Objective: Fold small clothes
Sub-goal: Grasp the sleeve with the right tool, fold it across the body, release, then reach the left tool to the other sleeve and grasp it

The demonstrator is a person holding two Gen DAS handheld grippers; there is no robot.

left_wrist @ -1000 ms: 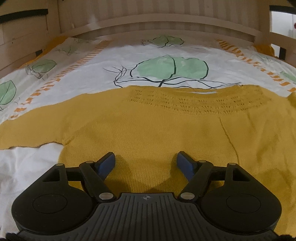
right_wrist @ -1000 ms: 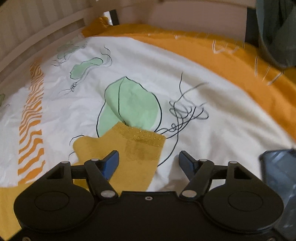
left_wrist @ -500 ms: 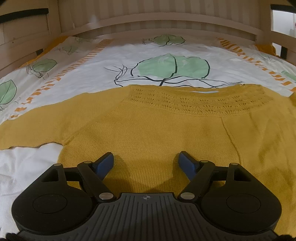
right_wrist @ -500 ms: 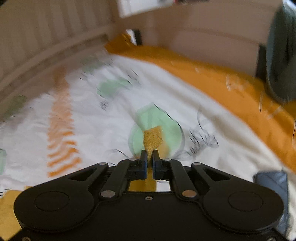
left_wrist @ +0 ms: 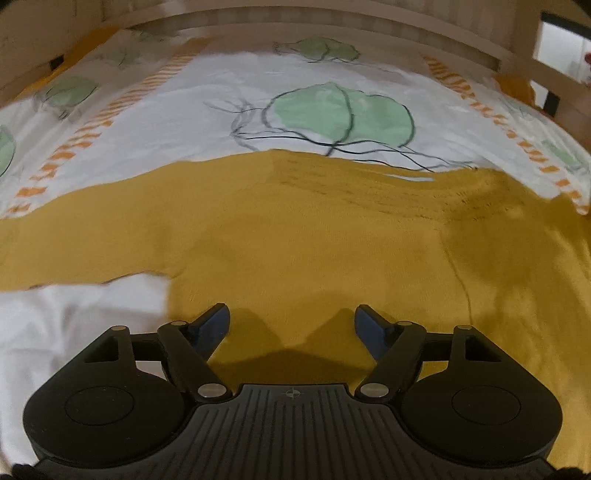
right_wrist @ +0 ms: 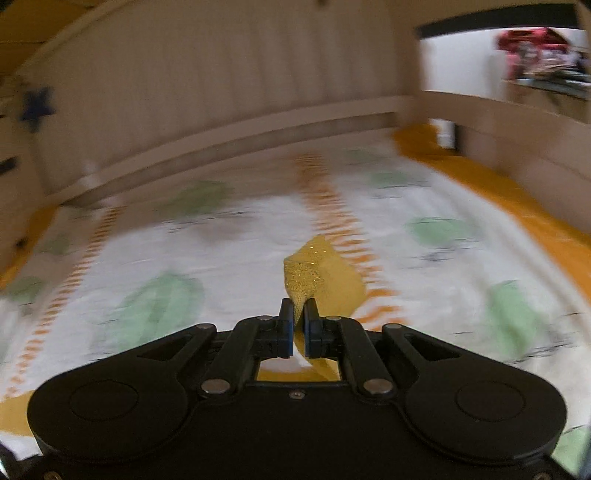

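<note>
A mustard-yellow knitted sweater lies spread flat on the bed, neckline towards the headboard, one sleeve stretching off to the left. My left gripper hovers open over the sweater's lower body, nothing between its blue fingers. In the right wrist view my right gripper is shut on the sweater's sleeve cuff, a glittery ribbed end that sticks up past the pads, raised above the bed. The sleeve hangs below the jaws out of sight.
The bed cover is white with green leaf prints and orange striped bands. A wooden headboard rail and side boards fence the bed. A white cloth lies at the sweater's lower left.
My right gripper closed on the sleeve cuff, then lifted it off the bed and swung round towards the headboard. The left gripper shifted a little, still open over the sweater.
</note>
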